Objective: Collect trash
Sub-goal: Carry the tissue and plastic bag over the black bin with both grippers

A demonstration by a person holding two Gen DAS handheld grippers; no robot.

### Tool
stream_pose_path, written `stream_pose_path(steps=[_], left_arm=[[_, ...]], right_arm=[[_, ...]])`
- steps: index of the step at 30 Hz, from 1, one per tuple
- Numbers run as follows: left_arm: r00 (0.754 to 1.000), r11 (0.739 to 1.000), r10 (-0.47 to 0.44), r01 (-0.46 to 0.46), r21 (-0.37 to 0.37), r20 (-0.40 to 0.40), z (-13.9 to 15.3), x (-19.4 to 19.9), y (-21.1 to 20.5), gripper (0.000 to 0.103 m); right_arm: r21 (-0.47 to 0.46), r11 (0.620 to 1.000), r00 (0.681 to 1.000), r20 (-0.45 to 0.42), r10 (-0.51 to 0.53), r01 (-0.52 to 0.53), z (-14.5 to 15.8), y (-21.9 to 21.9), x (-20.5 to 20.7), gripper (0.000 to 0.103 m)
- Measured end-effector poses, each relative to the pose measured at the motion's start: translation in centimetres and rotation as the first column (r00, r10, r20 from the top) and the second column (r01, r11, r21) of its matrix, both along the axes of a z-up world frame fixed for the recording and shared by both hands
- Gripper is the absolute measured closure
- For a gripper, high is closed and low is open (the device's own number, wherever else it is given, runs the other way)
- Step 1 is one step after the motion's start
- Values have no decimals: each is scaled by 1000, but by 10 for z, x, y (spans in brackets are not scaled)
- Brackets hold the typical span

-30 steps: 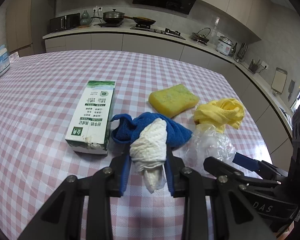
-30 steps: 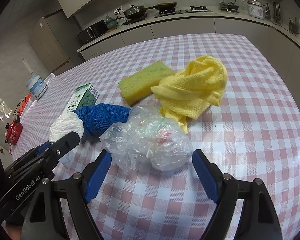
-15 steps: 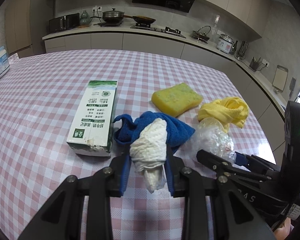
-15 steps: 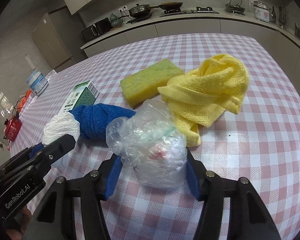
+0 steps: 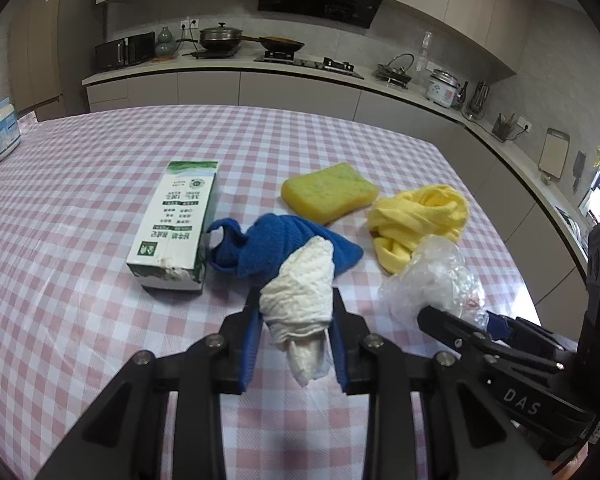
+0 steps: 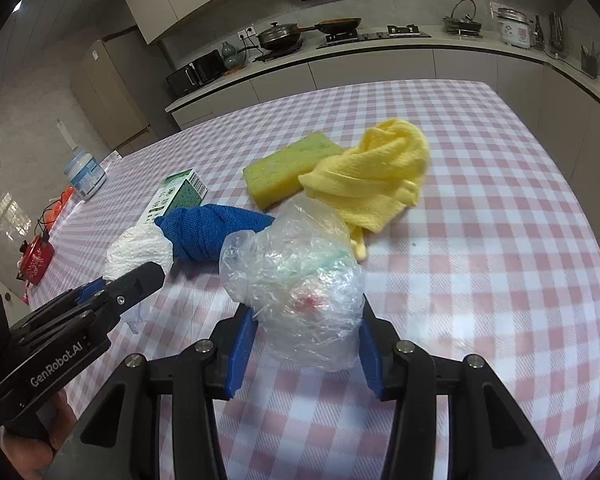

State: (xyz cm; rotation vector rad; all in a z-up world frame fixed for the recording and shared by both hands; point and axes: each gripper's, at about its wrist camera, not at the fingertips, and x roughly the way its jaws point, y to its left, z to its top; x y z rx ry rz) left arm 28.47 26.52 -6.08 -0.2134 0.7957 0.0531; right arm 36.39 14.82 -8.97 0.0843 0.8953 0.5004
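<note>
My right gripper (image 6: 306,334) is closing, fingers (image 6: 240,342) now squeezing the plastic bag (image 6: 300,280) they earlier stood wide of.

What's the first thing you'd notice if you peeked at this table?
Two grippers, each with trash: the left gripper pinches a white paper wad, and the right gripper is closing on a crinkly plastic bag. Behind them on the pink checked table lie a blue cloth, a yellow cloth, a sponge and a carton.
</note>
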Motion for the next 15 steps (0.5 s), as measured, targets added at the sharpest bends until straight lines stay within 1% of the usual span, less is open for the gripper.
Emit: stream_pose_path(steps=[8, 15], left_arm=[[1000, 1000, -15, 15, -6, -8, 3, -23, -31, 71], [997, 997, -73, 72, -19, -21, 5, -34, -79, 71]], right_arm=[[16, 999, 999, -16, -35, 35, 6, -45, -32, 54], [17, 996, 996, -15, -84, 85, 15, -94, -53, 54]])
